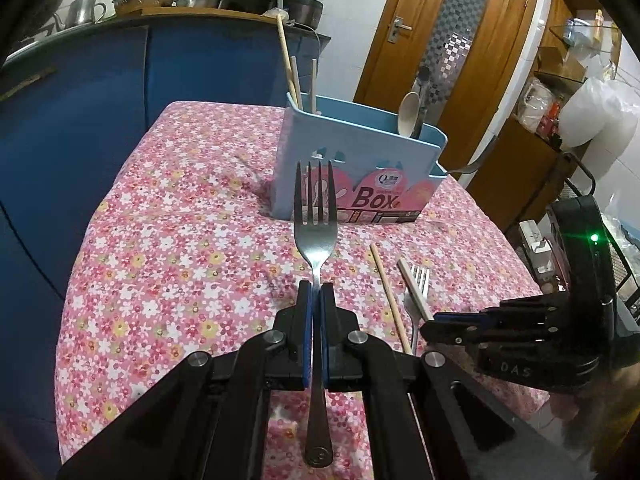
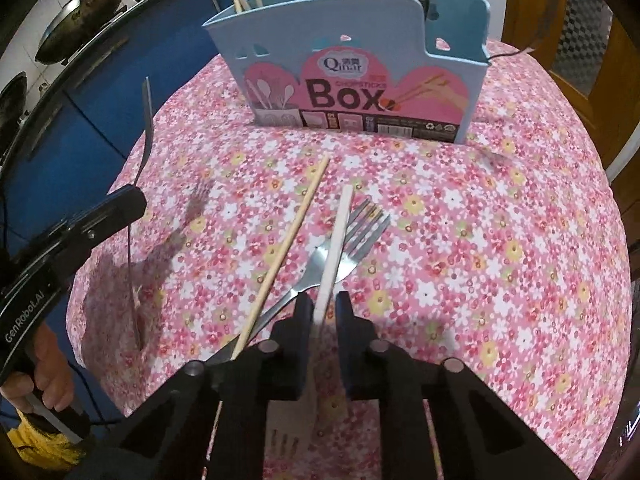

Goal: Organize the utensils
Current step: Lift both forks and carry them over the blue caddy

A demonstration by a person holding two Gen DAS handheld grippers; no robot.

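Utensils are split between your two grippers, the table and the box. Your left gripper [image 1: 316,292] has its blue pads pressed tight on the neck of a steel fork [image 1: 316,236], which sticks straight out ahead, tines toward the box, handle end hanging back under the fingers. Your right gripper [image 2: 323,304] points steeply down, and a white chopstick [image 2: 334,256] runs between its fingers [image 2: 347,312]; a thin gap shows on each side of the stick, so they are not yet pinching it. That chopstick lies across a second fork [image 2: 352,240] resting on the flowered tablecloth [image 2: 480,240], with a wooden chopstick [image 2: 288,248] just beside it on the left, slanting over the fork's handle. Farther out stands the blue utensil box [image 2: 352,76], upright, holding chopsticks in its left end and a pale spoon [image 1: 409,114] in its right.
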